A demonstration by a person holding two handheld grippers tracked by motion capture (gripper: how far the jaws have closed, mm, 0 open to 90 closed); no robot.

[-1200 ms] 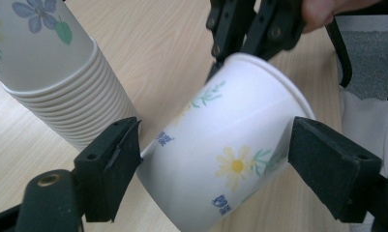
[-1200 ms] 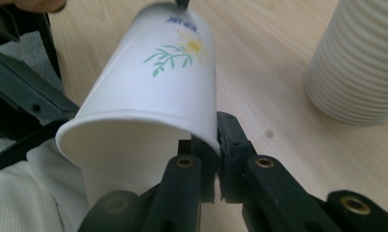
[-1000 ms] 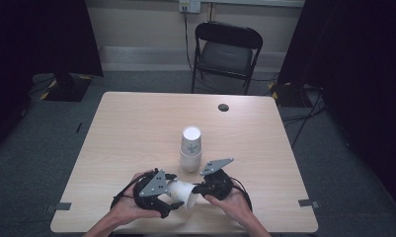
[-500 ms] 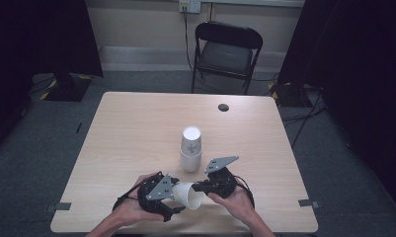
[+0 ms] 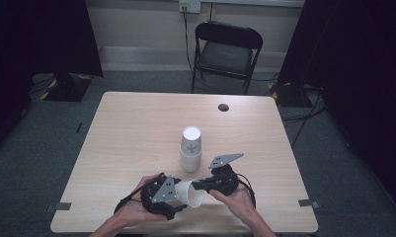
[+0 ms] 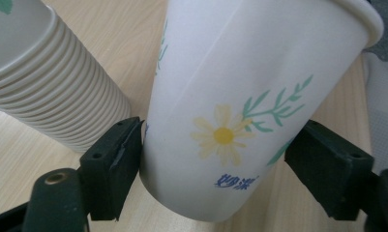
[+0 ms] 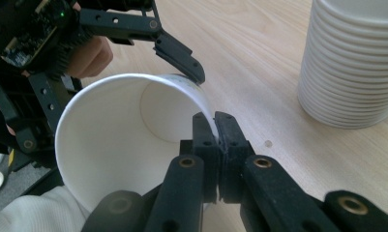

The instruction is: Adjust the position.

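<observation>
one cup, two grips, near the table's front edge

a paper cup (image 5: 191, 193) lies on its side just above the table (image 5: 136, 128), close to the front edge, its long axis running between the two hands. the right gripper (image 7: 215, 126) is pinched tight on the cup's rim wall, jaws together with the thin paper between them. the left gripper (image 6: 216, 159) straddles the base end; one jaw touches the wall, the other stands slightly off, so whether it grips i cannot tell. the open mouth faces the right hand. the cup is smooth white paper with a printed daisy and a rolled lip. the cup stack (image 5: 191, 149) stands inverted just behind, ribbed with nested rims.
</observation>
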